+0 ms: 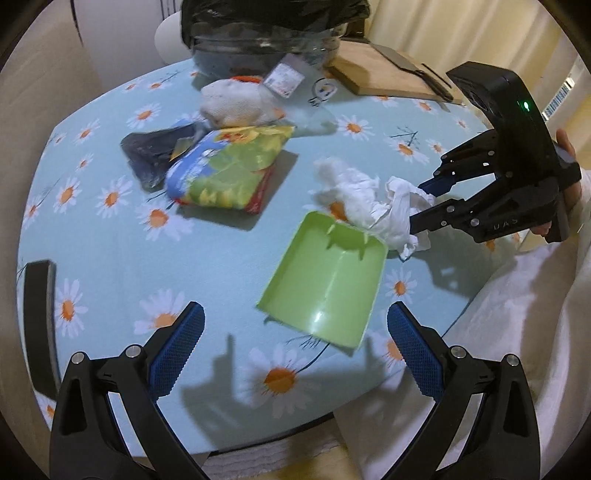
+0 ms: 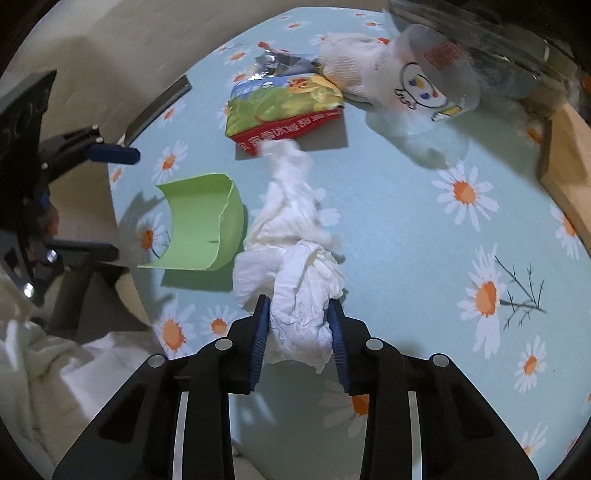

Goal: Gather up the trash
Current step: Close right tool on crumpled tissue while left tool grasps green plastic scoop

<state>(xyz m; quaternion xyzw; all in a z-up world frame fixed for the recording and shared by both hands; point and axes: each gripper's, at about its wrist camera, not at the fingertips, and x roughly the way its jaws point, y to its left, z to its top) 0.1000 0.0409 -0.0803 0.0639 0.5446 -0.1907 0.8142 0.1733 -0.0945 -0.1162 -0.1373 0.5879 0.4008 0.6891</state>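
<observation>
A crumpled white tissue (image 2: pixel 295 266) lies on the daisy tablecloth (image 2: pixel 406 229); my right gripper (image 2: pixel 298 314) is shut on its near end. The tissue also shows in the left wrist view (image 1: pixel 365 199), with the right gripper (image 1: pixel 415 206) at its right end. A light green plastic scoop (image 1: pixel 328 280) lies beside the tissue, also in the right wrist view (image 2: pixel 199 221). My left gripper (image 1: pixel 295 343) is open and empty, just short of the scoop. A green and yellow snack bag (image 1: pixel 225 166), a dark wrapper (image 1: pixel 155 155) and a white cloth wad (image 1: pixel 236 99) lie farther back.
A black trash bag over a bin (image 1: pixel 266 33) stands at the table's far edge. A clear plastic cup (image 2: pixel 432 81) lies on its side near it. A wooden cutting board (image 1: pixel 384 74) with a knife sits at the back right. A dark flat object (image 1: pixel 37 317) lies at the left edge.
</observation>
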